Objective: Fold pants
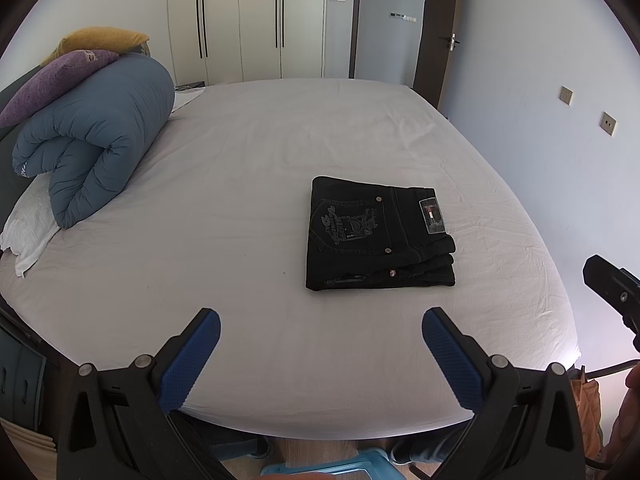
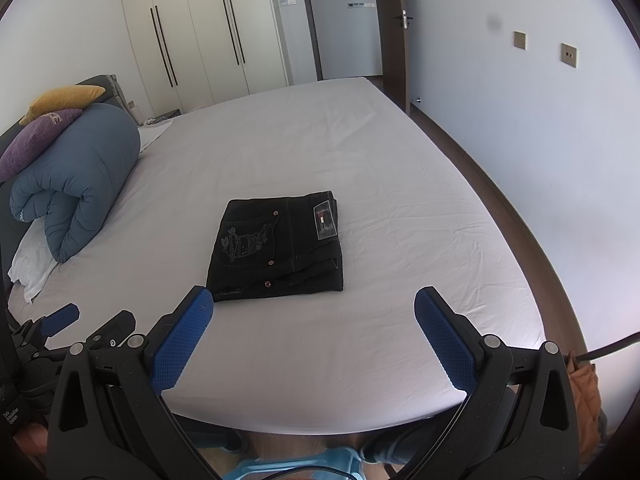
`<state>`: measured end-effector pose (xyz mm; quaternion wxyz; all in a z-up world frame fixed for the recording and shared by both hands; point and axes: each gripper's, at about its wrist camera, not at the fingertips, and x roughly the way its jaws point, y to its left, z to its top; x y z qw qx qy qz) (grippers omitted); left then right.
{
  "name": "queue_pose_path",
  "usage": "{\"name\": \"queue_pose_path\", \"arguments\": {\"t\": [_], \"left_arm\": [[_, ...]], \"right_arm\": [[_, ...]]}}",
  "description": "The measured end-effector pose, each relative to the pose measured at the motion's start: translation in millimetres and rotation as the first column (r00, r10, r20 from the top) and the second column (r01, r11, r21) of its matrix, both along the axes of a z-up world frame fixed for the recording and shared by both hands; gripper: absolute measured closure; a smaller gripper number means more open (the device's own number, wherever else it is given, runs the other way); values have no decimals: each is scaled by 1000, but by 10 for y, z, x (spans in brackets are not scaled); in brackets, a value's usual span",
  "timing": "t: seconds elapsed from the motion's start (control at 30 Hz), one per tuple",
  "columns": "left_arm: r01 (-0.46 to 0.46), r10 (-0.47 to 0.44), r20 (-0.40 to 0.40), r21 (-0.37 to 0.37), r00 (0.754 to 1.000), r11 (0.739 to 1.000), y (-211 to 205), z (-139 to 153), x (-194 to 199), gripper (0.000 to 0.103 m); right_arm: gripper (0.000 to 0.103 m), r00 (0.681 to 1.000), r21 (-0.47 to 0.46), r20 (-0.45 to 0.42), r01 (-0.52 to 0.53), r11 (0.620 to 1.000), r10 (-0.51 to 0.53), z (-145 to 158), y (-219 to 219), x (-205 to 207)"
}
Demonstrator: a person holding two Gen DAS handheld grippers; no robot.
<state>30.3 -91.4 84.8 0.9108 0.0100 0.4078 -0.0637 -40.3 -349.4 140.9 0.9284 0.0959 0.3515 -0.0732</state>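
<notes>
Black pants [image 1: 378,236] lie folded into a compact rectangle on the white bed sheet [image 1: 248,184], with an embroidered back pocket and a waist label facing up. They also show in the right wrist view [image 2: 280,246]. My left gripper [image 1: 320,322] is open and empty, held above the bed's near edge, short of the pants. My right gripper [image 2: 314,300] is open and empty, also back from the pants near the front edge. The right gripper's body shows at the right edge of the left wrist view [image 1: 616,292]. The left gripper shows at lower left of the right wrist view [image 2: 60,320].
A rolled blue duvet [image 1: 92,148] with purple [image 1: 52,80] and yellow [image 1: 100,38] pillows sits at the bed's left. White wardrobes [image 1: 240,20] and an open door [image 1: 388,20] stand behind. A wall [image 2: 520,140] runs along the right. A blue stool [image 1: 320,470] is below.
</notes>
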Motion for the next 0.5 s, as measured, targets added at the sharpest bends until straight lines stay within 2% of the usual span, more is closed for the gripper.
{"name": "queue_pose_path", "arguments": {"t": [0.5], "left_arm": [[1, -1, -8, 2, 1000, 1000, 1, -35, 16, 0]], "right_arm": [[0, 1000, 9, -15, -8, 1000, 8, -20, -18, 19]]}}
